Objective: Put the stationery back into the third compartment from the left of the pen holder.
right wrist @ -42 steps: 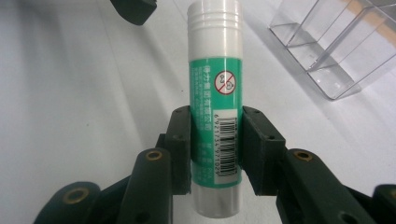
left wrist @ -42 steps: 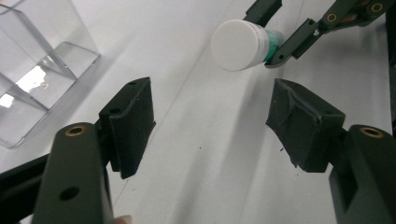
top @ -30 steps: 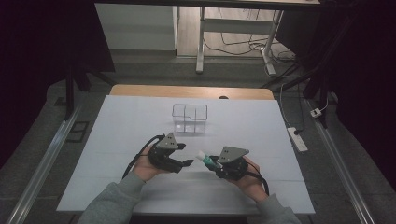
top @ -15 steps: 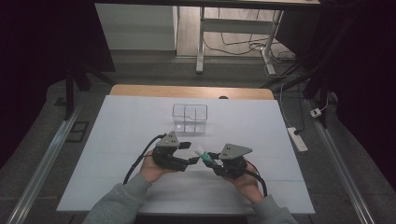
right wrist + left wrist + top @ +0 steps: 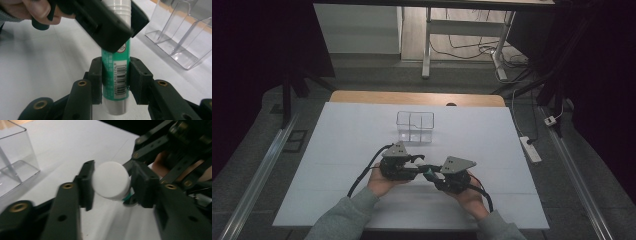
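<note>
Right gripper [image 5: 115, 77] clamps green tube [image 5: 115, 75]; barcode visible, writing unreadable.

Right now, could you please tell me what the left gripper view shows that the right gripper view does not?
Left gripper view: the flat round end of the white plastic cap, between the jaws of the left gripper, which have just been closing and now press on it. Right gripper view: the green glue stick tube with its barcode, clamped by the right gripper. Both: the clear plastic divided box on the white table.
</note>
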